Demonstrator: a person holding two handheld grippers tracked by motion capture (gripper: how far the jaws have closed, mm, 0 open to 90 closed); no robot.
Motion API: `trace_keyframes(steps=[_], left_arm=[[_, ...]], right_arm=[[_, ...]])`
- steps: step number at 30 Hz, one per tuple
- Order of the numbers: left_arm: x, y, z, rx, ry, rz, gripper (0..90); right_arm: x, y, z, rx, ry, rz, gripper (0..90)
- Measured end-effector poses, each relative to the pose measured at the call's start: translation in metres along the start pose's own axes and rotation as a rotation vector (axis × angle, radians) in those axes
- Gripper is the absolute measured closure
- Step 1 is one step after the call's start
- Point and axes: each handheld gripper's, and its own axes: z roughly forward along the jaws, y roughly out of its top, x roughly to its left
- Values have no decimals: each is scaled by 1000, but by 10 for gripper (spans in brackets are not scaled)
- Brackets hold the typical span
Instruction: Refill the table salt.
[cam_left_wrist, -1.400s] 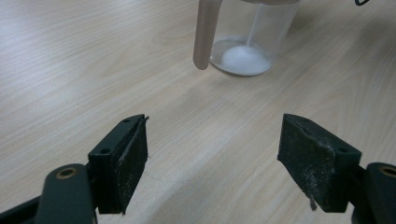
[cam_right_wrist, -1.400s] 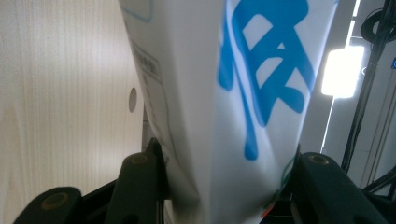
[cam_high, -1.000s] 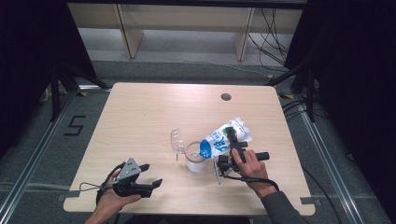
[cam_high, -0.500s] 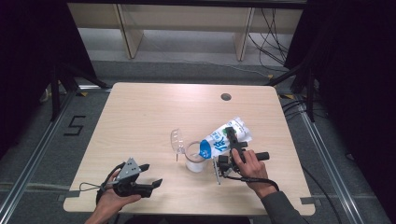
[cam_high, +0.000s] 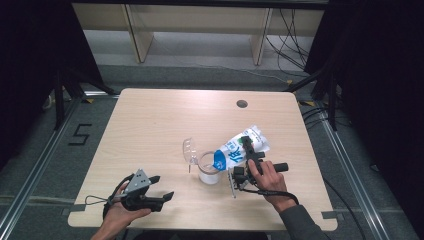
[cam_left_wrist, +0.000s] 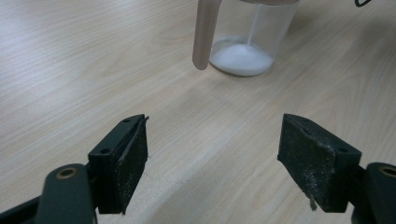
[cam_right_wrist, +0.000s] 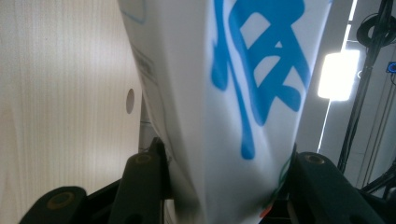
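Nothing moves since a second ago: the right gripper (cam_high: 246, 150) fingers still squeeze the tipped bag (cam_high: 241, 148), powder runs into the cup (cam_high: 210, 168) (the left gripper (cam_high: 161, 188) fingers wait, spread wide), so pouring goes on.

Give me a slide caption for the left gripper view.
Open black fingers of the left gripper face a clear cup receiving a thin white powder stream.
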Motion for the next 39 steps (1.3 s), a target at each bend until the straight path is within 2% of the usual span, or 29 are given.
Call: trace_keyframes(steps=[2, 4, 7, 8, 14, 15, 16, 17, 22, 25, 27, 28, 29, 31, 33, 39], left_arm=[[0, 0, 0, 0, 0, -1, 238], [0, 0, 0, -1, 0, -1, 239], [0, 0, 0, 1, 0, 0, 238], [0, 0, 0, 1, 0, 0, 238], [0, 0, 0, 4, 3, 7, 238], [0, 0, 0, 3, -1, 7, 239], [0, 0, 0, 2, 5, -1, 238], [0, 0, 0, 4, 4, 0, 238], [0, 0, 0, 0, 0, 0, 238], [0, 0, 0, 1, 0, 0, 238], [0, 0, 0, 0, 0, 0, 238], [0, 0, 0, 0, 0, 1, 238], [0, 0, 0, 0, 0, 0, 238], [0, 0, 0, 0, 0, 0, 238], [0, 0, 0, 1, 0, 1, 238], [0, 0, 0, 0, 0, 1, 239]], right_arm=[[2, 0, 0, 6, -2, 25, 605], [-1, 0, 0, 3, -8, -9, 606], [0, 0, -1, 5, -8, -3, 607], [2, 0, -1, 9, -11, 18, 608], [2, 0, -1, 10, -10, 17, 612], [3, 0, -2, 23, -6, 39, 613], [2, 0, -2, 16, -7, 28, 614], [3, 0, -2, 24, -6, 41, 614], [4, 0, -2, 19, -7, 43, 619], [4, 0, -2, 20, -8, 42, 622], [3, -1, 0, -17, -22, 19, 624], [3, 0, -2, 15, -9, 30, 625], [2, -1, -1, 0, -15, 11, 626], [2, -1, -1, -8, -15, 15, 628], [1, 0, -2, -1, -19, -3, 630], [1, 0, -2, -2, -18, 0, 635]])
